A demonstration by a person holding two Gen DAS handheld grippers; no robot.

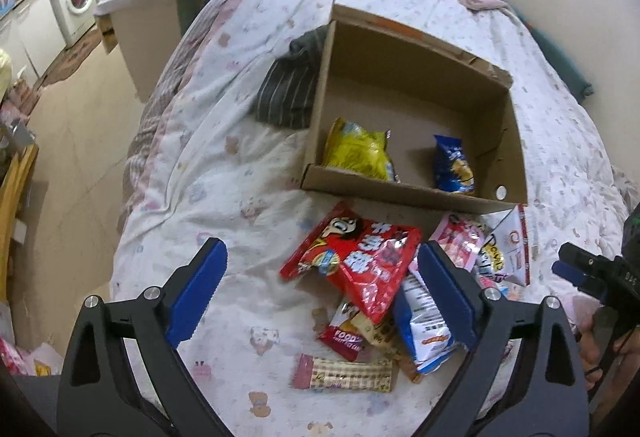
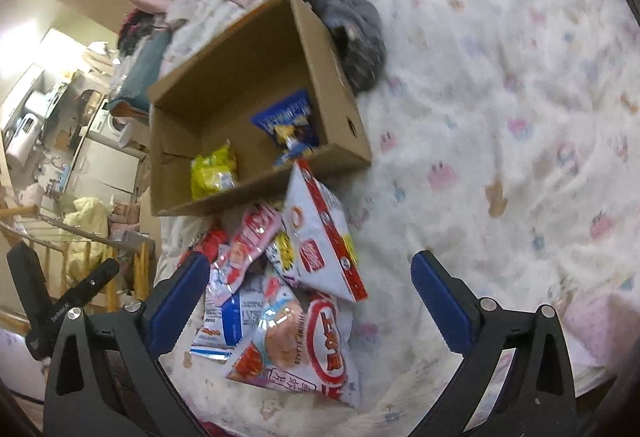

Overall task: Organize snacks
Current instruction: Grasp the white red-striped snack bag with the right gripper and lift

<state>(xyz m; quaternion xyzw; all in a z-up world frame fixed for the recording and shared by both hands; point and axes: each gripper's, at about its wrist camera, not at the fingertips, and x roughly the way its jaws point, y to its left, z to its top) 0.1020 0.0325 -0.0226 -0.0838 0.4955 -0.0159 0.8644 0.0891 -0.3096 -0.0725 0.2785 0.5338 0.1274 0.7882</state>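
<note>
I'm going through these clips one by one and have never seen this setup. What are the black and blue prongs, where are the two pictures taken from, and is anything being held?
The prongs are the jaws of two hand-held grippers; a person works one with each hand, and each carries a wide-angle camera looking along its jaws. One picture comes from the left gripper, the other from the right gripper. Both hang open over a bed and hold nothing. On the quilt sits a cardboard box holding a yellow packet and a blue packet. In front of the box lies a heap of loose snacks, among them a red bag and a white shrimp-flakes bag. A dark striped cloth lies beside the box.
</note>
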